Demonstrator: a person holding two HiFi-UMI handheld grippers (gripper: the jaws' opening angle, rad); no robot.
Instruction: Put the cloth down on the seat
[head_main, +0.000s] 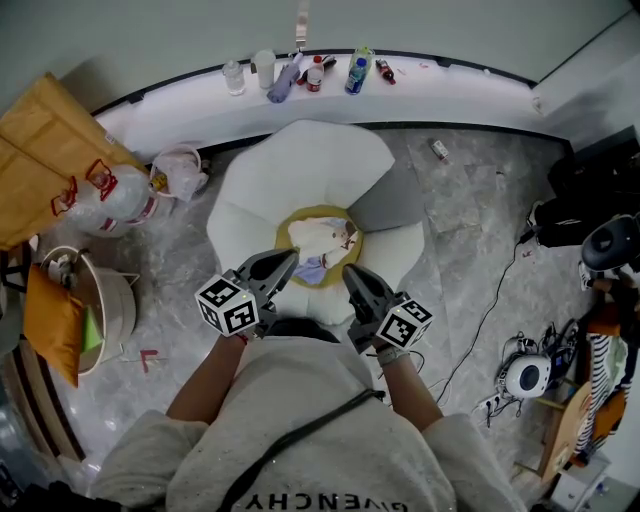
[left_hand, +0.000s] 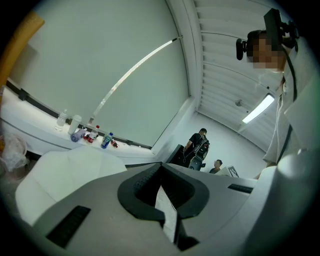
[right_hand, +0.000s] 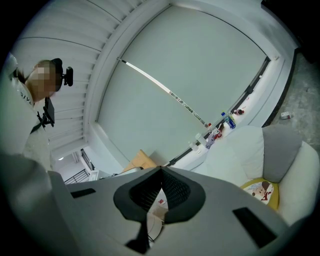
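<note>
Jaws of the left gripper (head_main: 290, 257) and the right gripper (head_main: 350, 271) are pressed together, tips meeting, with nothing between them. Both hang side by side over the near edge of the white seat (head_main: 320, 160). The cloth (head_main: 322, 240) lies crumpled in the seat's yellow-rimmed centre, just beyond the tips.

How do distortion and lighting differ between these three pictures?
Head view: wide-angle, the ledge bows into an arc; light even, shadows soft. Left gripper view: strong fisheye with dark corners; the ceiling lamp glares white. Right gripper view: same fisheye and dark rim, no glare; the seat looks sharp.
</note>
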